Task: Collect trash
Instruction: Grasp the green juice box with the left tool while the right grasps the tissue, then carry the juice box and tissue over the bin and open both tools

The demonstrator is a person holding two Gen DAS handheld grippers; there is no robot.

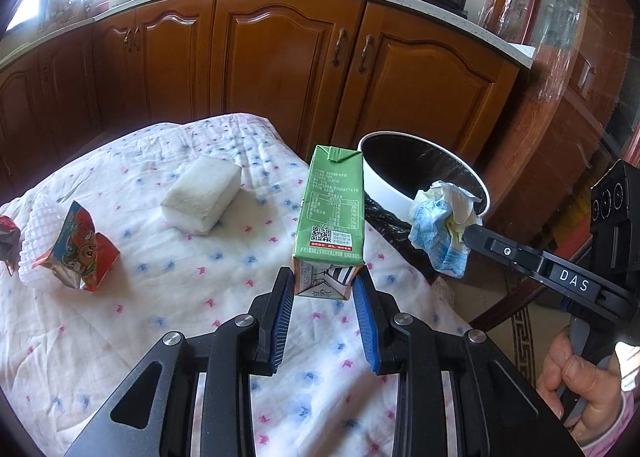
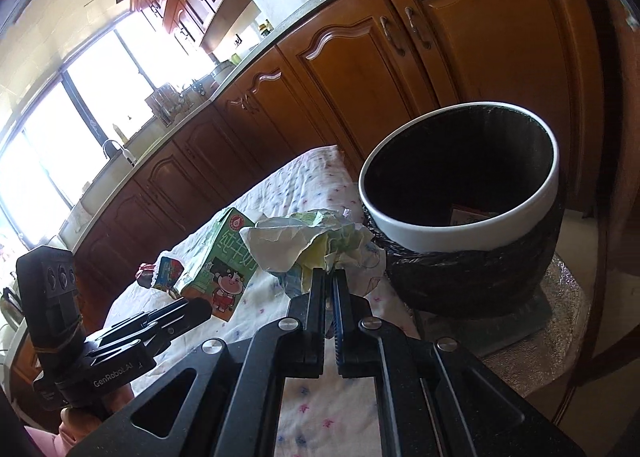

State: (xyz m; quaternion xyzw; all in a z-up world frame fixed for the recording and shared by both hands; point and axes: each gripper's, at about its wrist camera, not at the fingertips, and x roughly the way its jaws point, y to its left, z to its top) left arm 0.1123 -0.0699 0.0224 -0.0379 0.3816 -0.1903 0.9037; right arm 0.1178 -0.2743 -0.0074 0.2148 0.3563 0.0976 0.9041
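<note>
My left gripper (image 1: 324, 283) is shut on the bottom end of a green milk carton (image 1: 334, 205) and holds it above the flowered cloth; the carton also shows in the right wrist view (image 2: 218, 261). My right gripper (image 2: 330, 277) is shut on a crumpled paper wad (image 2: 316, 241), held just left of the white-rimmed trash bin (image 2: 464, 233). In the left wrist view the wad (image 1: 442, 225) hangs in front of the bin's rim (image 1: 400, 193). A red snack wrapper (image 1: 78, 249) and a white sponge block (image 1: 202, 199) lie on the cloth.
The bin has a black liner and stands on a foil-covered surface (image 2: 560, 321) off the table's right edge. A dark wrapper (image 1: 8, 241) lies at the far left. Wooden cabinets (image 1: 280, 57) run behind the table.
</note>
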